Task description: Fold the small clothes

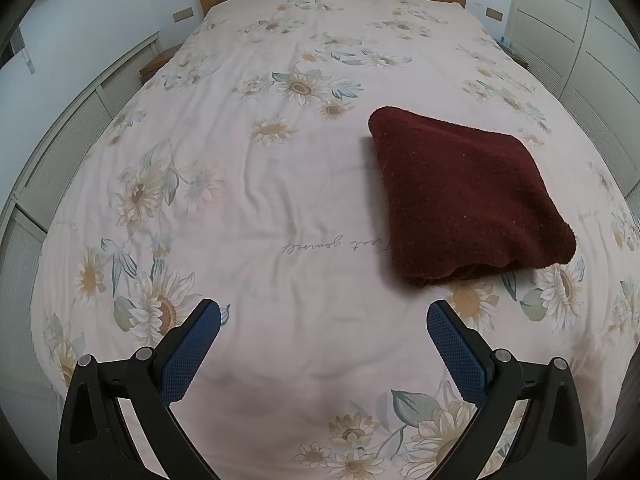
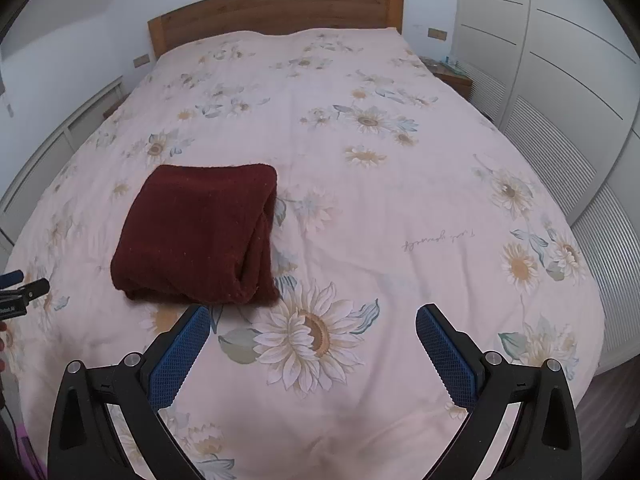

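A dark red knitted garment (image 1: 464,196) lies folded into a thick square on the flowered bedspread (image 1: 256,184). In the left wrist view it sits ahead and to the right of my left gripper (image 1: 323,312), which stands open and empty above the bedspread. In the right wrist view the folded garment (image 2: 196,236) lies ahead and to the left, its near edge just beyond the left fingertip of my right gripper (image 2: 313,316). That gripper is open too, with nothing between its blue pads (image 2: 444,356). The left gripper's tip (image 2: 24,280) shows at the far left edge.
The bed has a wooden headboard (image 2: 276,12) at the far end. White louvred wardrobe doors (image 2: 560,92) run along the right side, with a small bedside table (image 2: 452,74) near them. A low white unit (image 1: 76,128) lines the left side.
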